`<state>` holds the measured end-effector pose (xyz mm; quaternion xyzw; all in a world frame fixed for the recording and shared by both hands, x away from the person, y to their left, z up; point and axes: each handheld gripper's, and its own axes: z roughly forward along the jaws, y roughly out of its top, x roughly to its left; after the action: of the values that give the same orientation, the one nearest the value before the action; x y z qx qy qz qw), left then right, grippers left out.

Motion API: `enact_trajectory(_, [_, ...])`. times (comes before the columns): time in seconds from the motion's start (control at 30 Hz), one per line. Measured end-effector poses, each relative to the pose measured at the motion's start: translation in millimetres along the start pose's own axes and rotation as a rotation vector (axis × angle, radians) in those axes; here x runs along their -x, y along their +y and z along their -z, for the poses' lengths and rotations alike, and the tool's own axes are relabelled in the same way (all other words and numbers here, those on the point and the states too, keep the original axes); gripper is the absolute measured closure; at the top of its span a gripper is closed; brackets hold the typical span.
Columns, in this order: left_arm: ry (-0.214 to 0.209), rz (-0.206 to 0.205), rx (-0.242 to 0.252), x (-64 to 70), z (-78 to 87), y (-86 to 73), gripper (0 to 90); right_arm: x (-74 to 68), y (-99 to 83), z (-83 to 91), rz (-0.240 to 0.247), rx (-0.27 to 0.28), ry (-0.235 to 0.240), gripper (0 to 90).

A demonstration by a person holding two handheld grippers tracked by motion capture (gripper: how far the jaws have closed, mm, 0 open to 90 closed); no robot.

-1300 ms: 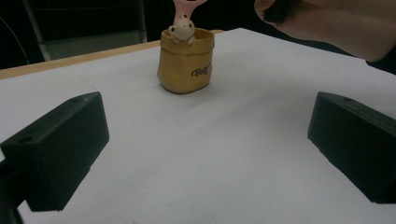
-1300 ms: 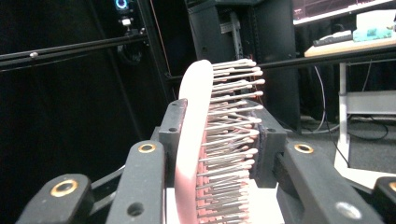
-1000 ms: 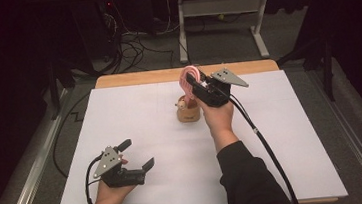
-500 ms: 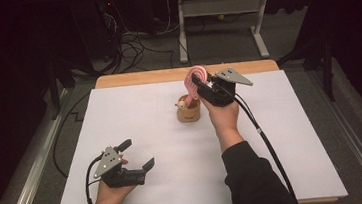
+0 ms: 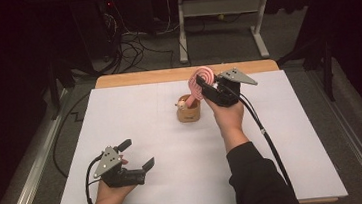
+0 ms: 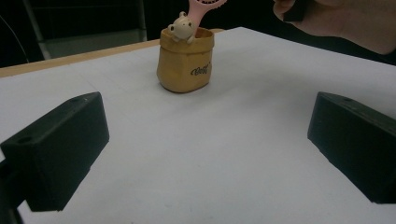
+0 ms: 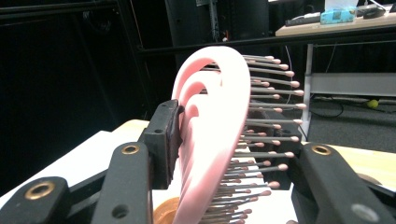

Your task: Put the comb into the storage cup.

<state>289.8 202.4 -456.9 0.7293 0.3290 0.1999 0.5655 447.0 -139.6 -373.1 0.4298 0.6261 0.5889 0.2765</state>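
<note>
A pink bristle hairbrush (image 5: 203, 78) stands tilted, its handle end down in a small tan pouch (image 5: 189, 113) at the table's far middle. My right gripper (image 5: 202, 85) is shut on the brush head, just right of and above the pouch. In the right gripper view the brush (image 7: 212, 140) sits between the jaws, bristles pointing right. The left gripper view shows the pouch (image 6: 184, 65) with a small cream figure (image 6: 180, 27) at its rim and the brush handle (image 6: 201, 8) behind it. My left gripper (image 5: 137, 154) rests open at the front left, holding nothing.
A white sheet (image 5: 293, 136) covers the wooden table (image 5: 141, 77). Beyond the far edge lie floor cables (image 5: 133, 41) and a desk frame (image 5: 220, 8). The person's right hand (image 6: 345, 23) hangs over the table to the pouch's right.
My right gripper has shifted slightly right with the brush head, tilting the brush. The left gripper has not moved.
</note>
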Motion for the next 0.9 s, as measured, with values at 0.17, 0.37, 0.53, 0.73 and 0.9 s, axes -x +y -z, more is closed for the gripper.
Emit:
enact_trajectory(0.17, [-0.001, 0.002, 0.001, 0.1, 0.1, 0.1, 0.0, 3.3, -0.8, 1.6, -0.006, -0.005, -0.01, 54.5])
enact_trajectory(0.37, [0.0, 0.003, 0.0, -0.1, 0.3, 0.2, 0.0, 7.5, -2.9, 3.6, -0.006, -0.015, -0.015, 50.6])
enact_trajectory(0.53, [0.0, 0.0, -0.001, -0.3, 0.5, 0.3, 0.0, 11.4, -4.3, 5.2, -0.012, -0.026, -0.019, 47.7])
enact_trajectory(0.73, [0.0, 0.002, 0.001, -0.1, 0.2, 0.3, 0.0, 15.1, -7.3, 6.6, -0.011, -0.036, -0.02, 44.0])
enact_trajectory(0.9, [0.001, 0.001, -0.001, -0.2, 0.0, 0.2, 0.0, 18.7, -10.5, 8.1, -0.022, -0.044, -0.021, 40.7])
